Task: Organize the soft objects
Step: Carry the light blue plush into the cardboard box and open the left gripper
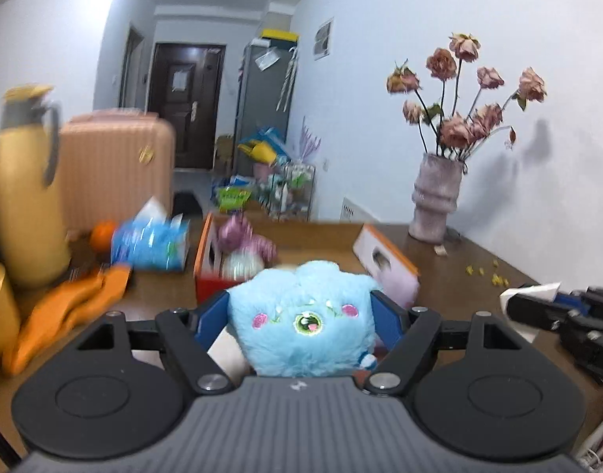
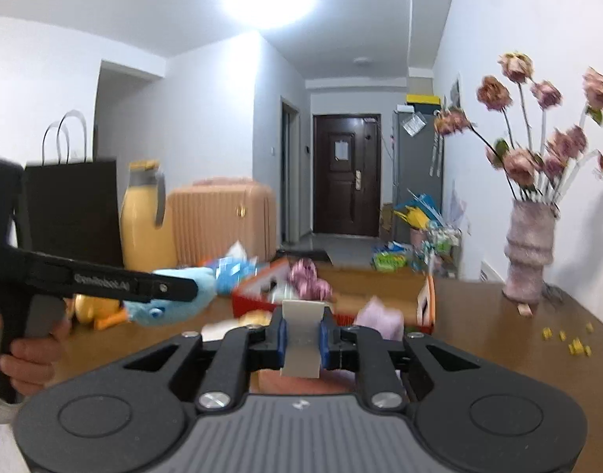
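A lived-in home, seen from a brown wooden table [image 1: 479, 252] in a white-walled room. Beyond the table a hallway runs to a dark front door [image 2: 347, 173], with a grey fridge [image 2: 414, 173] just right of it. A pink suitcase [image 1: 116, 165] stands behind the table's left end; a vase of dried roses [image 1: 435, 197] sits at its right.

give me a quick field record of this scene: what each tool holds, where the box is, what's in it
left tool: shut on blue plush toy, held above the table
right tool: shut on a flat pale card
box: red and orange, open, on the wooden table, just beyond both tools
in box: pink plush and a pale round item, blurred
table right: vase of dried roses
table left: yellow bottle
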### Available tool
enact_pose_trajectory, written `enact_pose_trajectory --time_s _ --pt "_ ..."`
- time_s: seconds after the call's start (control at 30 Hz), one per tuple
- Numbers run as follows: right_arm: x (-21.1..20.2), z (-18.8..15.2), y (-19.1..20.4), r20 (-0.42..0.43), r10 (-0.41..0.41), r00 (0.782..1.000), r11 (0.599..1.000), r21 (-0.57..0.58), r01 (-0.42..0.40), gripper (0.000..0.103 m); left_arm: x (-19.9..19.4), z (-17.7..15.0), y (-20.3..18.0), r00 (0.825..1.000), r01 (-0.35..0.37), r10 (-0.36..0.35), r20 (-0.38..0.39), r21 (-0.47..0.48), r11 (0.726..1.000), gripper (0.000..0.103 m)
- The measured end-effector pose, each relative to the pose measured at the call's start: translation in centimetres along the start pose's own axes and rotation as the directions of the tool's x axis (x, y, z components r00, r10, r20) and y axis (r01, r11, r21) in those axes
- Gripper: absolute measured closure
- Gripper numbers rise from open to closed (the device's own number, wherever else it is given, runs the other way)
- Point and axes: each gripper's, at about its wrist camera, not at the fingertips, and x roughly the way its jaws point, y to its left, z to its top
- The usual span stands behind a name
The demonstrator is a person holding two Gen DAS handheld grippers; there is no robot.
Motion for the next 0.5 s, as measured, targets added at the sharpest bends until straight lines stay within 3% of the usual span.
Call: enact_pose_trajectory --time_s 0.13,0.23,0.3,0.37,0.43,0.5 --pt "6.6 5.0 -3.1 -0.011 0.023 1.000 1.000 0.006 -0.022 0.087 7.3 5.5 1.0 1.000 0.003 -0.003 -0.005 0.014 1.000 0.026" --pt "13.6 7.8 -5.8 -0.077 0.030 0.997 0.999 0.047 -0.026 0.087 15.3 8.8 2.3 0.997 -0.017 0.013 -0.082 -0.041 0.999 0.026" --pt "18.8 8.9 -7.5 -0.146 0.029 0.989 0.997 0.074 -0.018 0.087 20.7 9.9 3.6 0.984 -0.023 -0.002 -0.177 -0.140 0.990 0.026" --pt "23.6 9.5 -9.1 -0.205 0.021 0.978 0.994 0.109 0.002 0.087 25.7 9.9 4.0 0.966 -0.002 -0.035 -0.255 -0.145 0.989 0.026" --pt "27.6 9.6 -10.6 -0.252 0.013 0.968 0.988 0.150 0.026 0.086 29.9 9.0 4.2 0.942 -0.050 0.022 -0.335 -0.078 0.996 0.026" --pt "30.5 9.3 -11.5 -0.290 0.029 0.957 0.983 0.181 0.025 0.086 32.3 8.3 5.2 0.931 -0.114 0.095 -0.351 -0.034 0.993 0.025"
